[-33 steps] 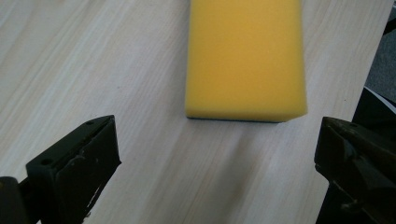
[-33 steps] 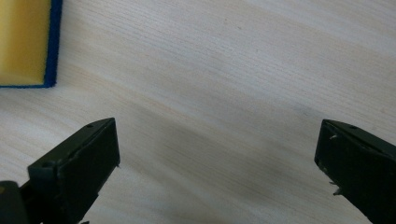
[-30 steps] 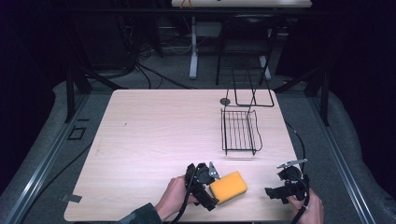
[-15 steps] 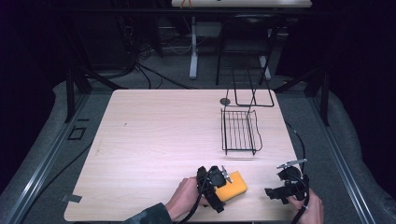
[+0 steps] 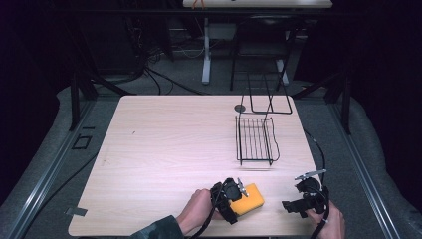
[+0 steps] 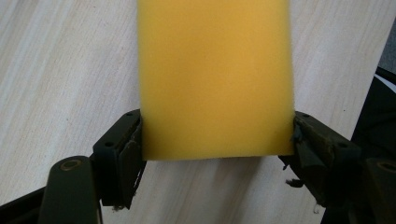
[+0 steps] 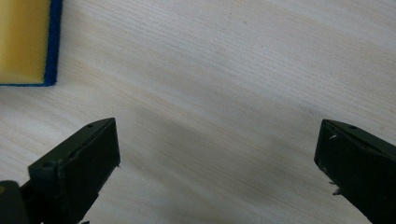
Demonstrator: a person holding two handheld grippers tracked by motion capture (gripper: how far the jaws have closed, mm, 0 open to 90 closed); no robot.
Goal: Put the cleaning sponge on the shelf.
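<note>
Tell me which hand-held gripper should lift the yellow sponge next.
Left. The left hand-held gripper already has its jaws against both sides of the yellow sponge; the right hand-held gripper is open over bare table, apart from it.

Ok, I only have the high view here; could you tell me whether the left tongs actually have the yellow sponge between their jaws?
Observer: Yes. In the left gripper view the sponge sits between the left tongs, each jaw touching one side.
Operator: Thanks. And are the right tongs open?
Observer: Wide open, with just bare table between the jaws.
</note>
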